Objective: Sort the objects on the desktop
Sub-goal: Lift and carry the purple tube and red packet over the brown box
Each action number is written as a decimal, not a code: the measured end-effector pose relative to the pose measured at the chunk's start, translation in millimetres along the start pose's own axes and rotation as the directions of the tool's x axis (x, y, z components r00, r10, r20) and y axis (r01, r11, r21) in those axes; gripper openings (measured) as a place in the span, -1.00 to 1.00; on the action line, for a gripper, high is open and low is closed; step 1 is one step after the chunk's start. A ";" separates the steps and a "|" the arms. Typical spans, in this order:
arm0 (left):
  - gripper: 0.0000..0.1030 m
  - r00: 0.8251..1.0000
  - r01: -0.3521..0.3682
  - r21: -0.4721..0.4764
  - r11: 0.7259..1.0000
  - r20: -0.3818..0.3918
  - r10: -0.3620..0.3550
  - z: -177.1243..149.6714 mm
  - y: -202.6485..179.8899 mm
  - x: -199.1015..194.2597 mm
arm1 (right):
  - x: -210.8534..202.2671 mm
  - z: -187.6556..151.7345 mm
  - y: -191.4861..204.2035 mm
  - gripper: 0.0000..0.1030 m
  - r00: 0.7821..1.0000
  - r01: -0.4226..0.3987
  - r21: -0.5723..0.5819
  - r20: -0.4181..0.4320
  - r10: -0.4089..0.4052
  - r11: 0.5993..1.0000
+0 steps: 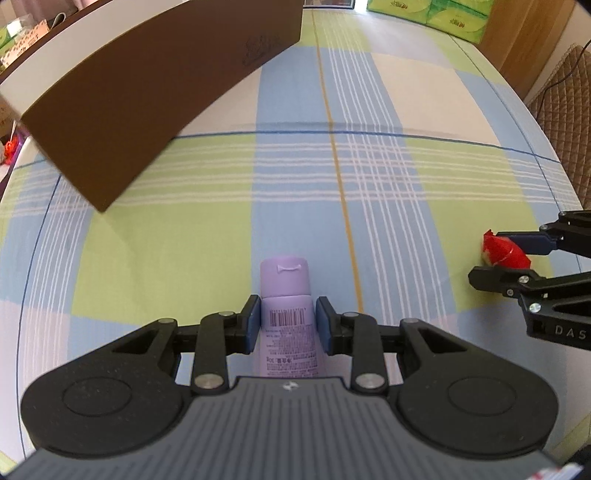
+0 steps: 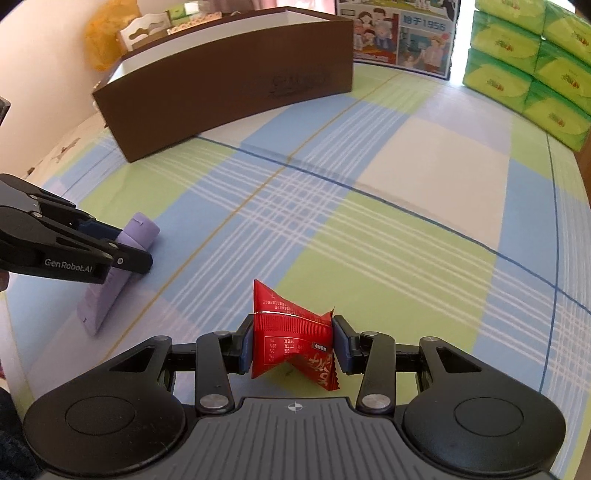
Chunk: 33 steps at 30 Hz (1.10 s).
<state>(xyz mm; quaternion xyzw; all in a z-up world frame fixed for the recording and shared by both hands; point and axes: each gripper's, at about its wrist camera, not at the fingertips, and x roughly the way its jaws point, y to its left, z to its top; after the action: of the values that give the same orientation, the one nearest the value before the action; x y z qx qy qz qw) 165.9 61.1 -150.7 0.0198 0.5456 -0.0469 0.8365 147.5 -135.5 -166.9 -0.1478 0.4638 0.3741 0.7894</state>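
Note:
My left gripper [image 1: 287, 316] is shut on a lilac tube [image 1: 287, 295] with a barcode, cap pointing away, held above the checked tablecloth. From the right wrist view the same tube [image 2: 110, 273] hangs in the left gripper [image 2: 127, 245] at the left. My right gripper [image 2: 292, 341] is shut on a crinkled red snack packet [image 2: 290, 332], both blue pads pressing its sides. In the left wrist view that packet [image 1: 504, 253] shows at the right edge between the right gripper's fingers [image 1: 495, 277].
A long brown open box [image 2: 229, 92] with a white inside stands at the back left of the table; it fills the upper left as the brown box [image 1: 147, 92]. Green tissue packs [image 2: 532, 62] are stacked at the back right. A printed carton [image 2: 402, 33] stands behind.

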 end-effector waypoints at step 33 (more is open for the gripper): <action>-0.49 0.985 0.030 -0.107 0.994 0.170 -0.012 -35.4 38.3 -89.8 | -32.3 22.1 58.3 -0.23 0.992 -0.063 -0.091 0.101 0.072 0.994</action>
<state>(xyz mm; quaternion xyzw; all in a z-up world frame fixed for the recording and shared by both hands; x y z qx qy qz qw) 101.5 107.4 -83.5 -0.0357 0.4747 -0.0274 0.8790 109.4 -97.8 -121.4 -0.1470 0.4100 0.4277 0.7921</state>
